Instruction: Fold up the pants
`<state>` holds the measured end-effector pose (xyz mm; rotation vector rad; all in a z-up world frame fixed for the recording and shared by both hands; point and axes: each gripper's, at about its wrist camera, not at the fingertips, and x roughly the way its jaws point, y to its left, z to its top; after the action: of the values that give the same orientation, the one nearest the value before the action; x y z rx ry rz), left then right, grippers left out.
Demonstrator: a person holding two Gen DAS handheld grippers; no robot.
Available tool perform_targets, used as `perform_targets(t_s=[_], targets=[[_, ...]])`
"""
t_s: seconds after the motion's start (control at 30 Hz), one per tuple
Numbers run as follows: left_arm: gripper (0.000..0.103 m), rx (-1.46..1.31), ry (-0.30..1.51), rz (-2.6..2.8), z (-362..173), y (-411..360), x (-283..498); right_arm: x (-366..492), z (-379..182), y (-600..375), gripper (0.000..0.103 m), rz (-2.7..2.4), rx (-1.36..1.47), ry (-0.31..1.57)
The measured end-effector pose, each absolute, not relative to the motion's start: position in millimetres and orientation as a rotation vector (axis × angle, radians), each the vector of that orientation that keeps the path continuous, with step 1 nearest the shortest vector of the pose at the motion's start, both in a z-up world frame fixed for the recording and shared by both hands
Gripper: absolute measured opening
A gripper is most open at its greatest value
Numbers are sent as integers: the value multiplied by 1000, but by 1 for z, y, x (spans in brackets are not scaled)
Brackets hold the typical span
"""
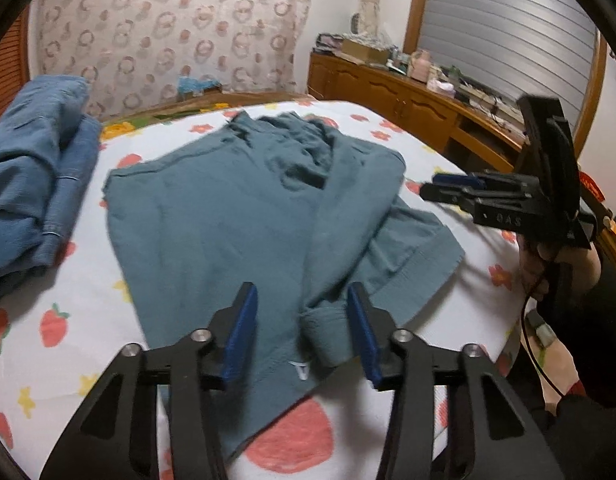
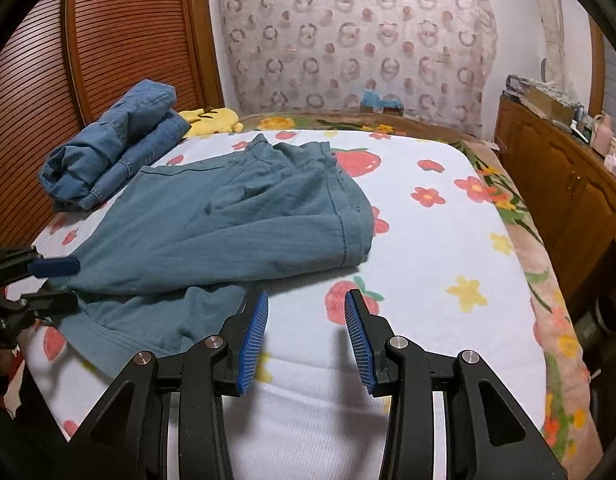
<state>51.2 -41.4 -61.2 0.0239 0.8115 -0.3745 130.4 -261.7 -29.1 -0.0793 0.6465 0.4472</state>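
We record the scene left to right, taking the teal pants (image 1: pixel 236 216) as our landmark. Left of them, a bundle of folded blue jeans (image 1: pixel 32 184) lies on the fruit-and-flower bedsheet (image 1: pixel 48 360), near the pants but apart from them. The pants themselves lie folded over on the sheet, one layer doubled across another, with a small white label (image 1: pixel 302 370) showing at their near edge. The left gripper (image 1: pixel 302 336) hangs over that near edge, its blue-padded fingers spread, with a bunched fold of the cloth lying between them; we cannot tell whether the pads touch it. Right of the pants, the right gripper (image 2: pixel 306 336) is likewise spread, over bare sheet just beside the pants' lower hem, pinching nothing. Further right, beyond the bed, a wooden cabinet (image 2: pixel 555 184) carrying clutter runs along the wall.
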Motion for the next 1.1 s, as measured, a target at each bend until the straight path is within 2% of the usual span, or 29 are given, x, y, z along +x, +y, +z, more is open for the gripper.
perform_targets(t_s=[0.13, 0.23, 0.47, 0.6, 1.1], targets=[[20, 29, 829, -399, -63, -48, 51, 134, -35, -267, 41, 462, -73, 660], [9, 40, 805, -408, -51, -51, 45, 137, -35, -279, 42, 450, -53, 659], [8, 18, 707, -390, -2, -30, 35, 135, -36, -281, 42, 434, -44, 635], [8, 21, 693, -345, 8, -14, 32, 134, -38, -281, 42, 434, -47, 631], [8, -12, 822, -234, -48, 16, 17, 137, -38, -283, 42, 429, -52, 642]])
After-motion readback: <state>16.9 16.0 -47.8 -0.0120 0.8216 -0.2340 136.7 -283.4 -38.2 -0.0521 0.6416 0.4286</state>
